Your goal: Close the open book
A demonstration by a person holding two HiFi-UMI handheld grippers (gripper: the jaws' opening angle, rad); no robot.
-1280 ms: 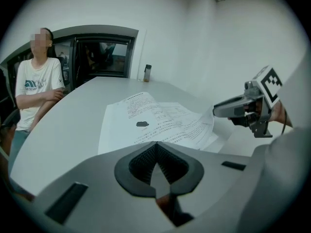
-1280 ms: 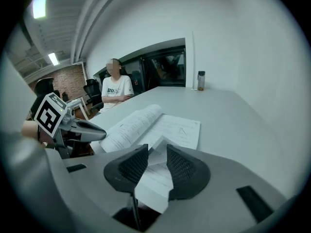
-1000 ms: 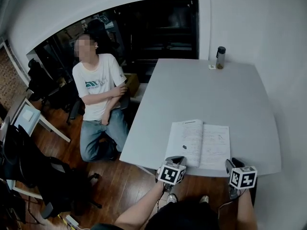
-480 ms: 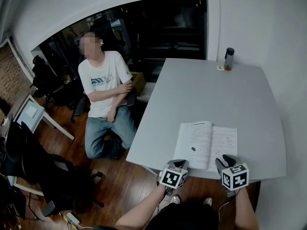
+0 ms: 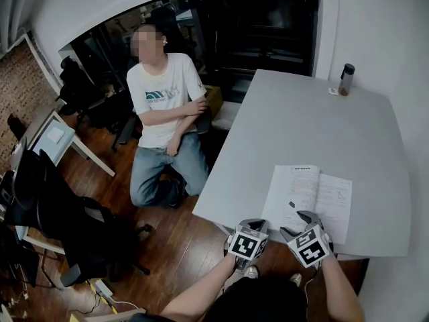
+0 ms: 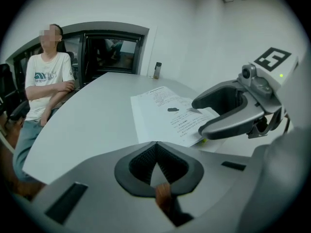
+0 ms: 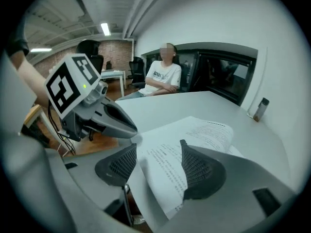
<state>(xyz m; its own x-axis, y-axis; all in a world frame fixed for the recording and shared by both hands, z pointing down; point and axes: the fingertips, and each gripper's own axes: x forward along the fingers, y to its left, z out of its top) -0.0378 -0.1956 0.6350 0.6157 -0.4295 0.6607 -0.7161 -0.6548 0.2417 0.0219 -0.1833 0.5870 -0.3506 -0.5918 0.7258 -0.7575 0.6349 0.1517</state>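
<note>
The open book (image 5: 310,194) lies flat near the front edge of the grey table (image 5: 301,126), its white printed pages facing up. My right gripper (image 5: 299,224) sits at the book's near edge over the left page. Its jaws have just been opening and stand wide; in the right gripper view (image 7: 158,165) the near corner of the page (image 7: 167,171) lies between them, with no pad pressing on it. My left gripper (image 5: 251,225) is shut and empty, just left of the book off the table's front edge. The left gripper view shows the shut jaws (image 6: 155,163), the book (image 6: 163,111) and the right gripper (image 6: 233,111).
A person in a white T-shirt (image 5: 167,102) sits with folded arms beside the table's left side. A dark bottle (image 5: 346,79) stands at the far right corner of the table. Office chairs (image 5: 64,223) and a small desk (image 5: 50,136) stand on the wooden floor to the left.
My right gripper has moved left from the book's right side to the near edge of its left page, has rolled, and its jaws have widened. The left gripper stays shut beside it.
</note>
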